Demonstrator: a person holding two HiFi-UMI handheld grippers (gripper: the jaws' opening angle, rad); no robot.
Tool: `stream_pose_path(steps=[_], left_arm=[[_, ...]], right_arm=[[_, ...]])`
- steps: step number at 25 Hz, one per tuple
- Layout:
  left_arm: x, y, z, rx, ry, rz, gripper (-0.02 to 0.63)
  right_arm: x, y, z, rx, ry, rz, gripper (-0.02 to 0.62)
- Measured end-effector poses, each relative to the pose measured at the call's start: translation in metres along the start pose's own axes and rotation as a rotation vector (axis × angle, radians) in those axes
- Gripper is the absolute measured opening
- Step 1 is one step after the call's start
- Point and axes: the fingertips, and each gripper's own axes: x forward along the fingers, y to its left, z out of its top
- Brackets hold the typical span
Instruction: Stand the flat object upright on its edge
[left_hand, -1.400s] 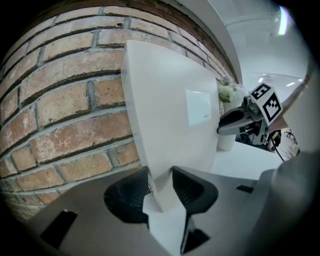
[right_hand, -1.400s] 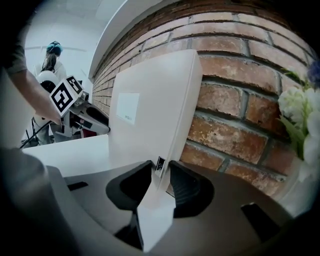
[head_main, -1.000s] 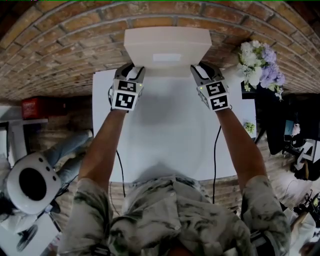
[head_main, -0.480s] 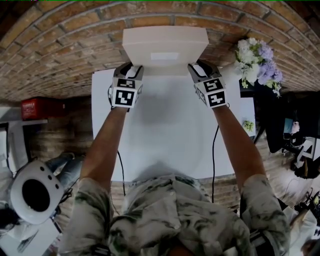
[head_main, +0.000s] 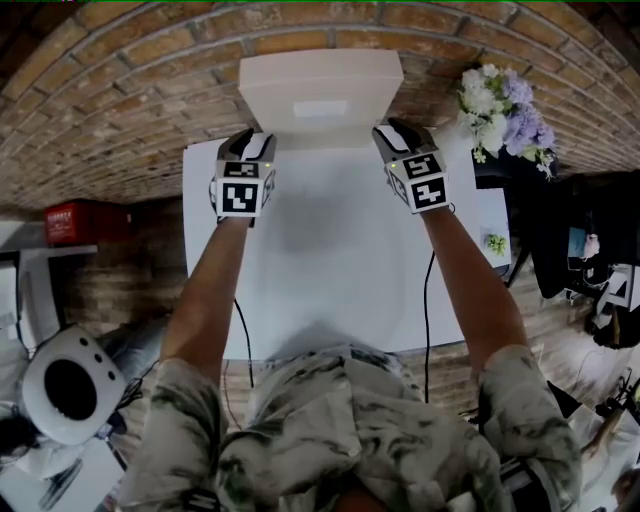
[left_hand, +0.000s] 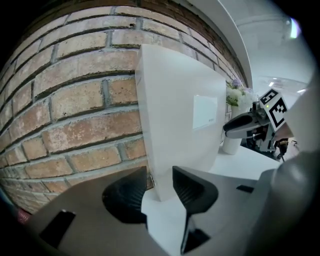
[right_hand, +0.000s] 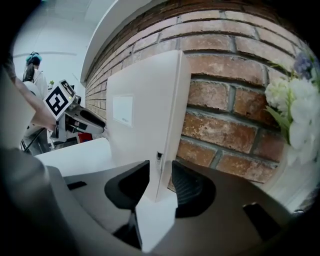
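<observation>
Two sets of jaws: both apart, nothing squeezed.
Left gripper (left_hand: 159, 184): the white board (left_hand: 180, 120) has its bottom corner between the jaws, loose.
Right gripper (right_hand: 160, 181): jaws have just been opening; the board's other edge sits between them, not pinched.
White board: up on its edge at 12 o'clock on the table (head_main: 330, 280); it seems to lean on the brick wall (head_main: 130, 100).
Flowers (head_main: 495, 105): at 2 o'clock.
Do it well: I think both grippers should slide back slow and straight, watching for tipping.

No print is legible; the pale label (head_main: 322, 108) on the white slab (head_main: 290, 80) is too faint.
</observation>
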Motion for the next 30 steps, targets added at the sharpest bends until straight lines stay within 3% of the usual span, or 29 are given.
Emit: stream_pose_path(steps=[8, 16, 21, 30], left_arm=[[-0.026, -0.009, -0.018, -0.058, 0.010, -0.007, 0.167], [-0.063, -0.046, -0.031, -0.112, 0.004, -0.043, 0.166], [-0.094, -0.090, -0.028, -0.134, -0.019, -0.098, 0.164], [-0.152, -0.186, -0.025, -0.164, -0.068, -0.198, 0.088]], right_arm=[[-0.028, 0.007, -0.007, 0.021, -0.011, -0.005, 0.146], [-0.070, 0.029, -0.017, 0.045, -0.045, 0.027, 0.117], [-0.106, 0.048, -0.022, 0.065, -0.072, 0.055, 0.092], [-0.188, 0.084, -0.045, 0.103, -0.090, 0.123, 0.051]])
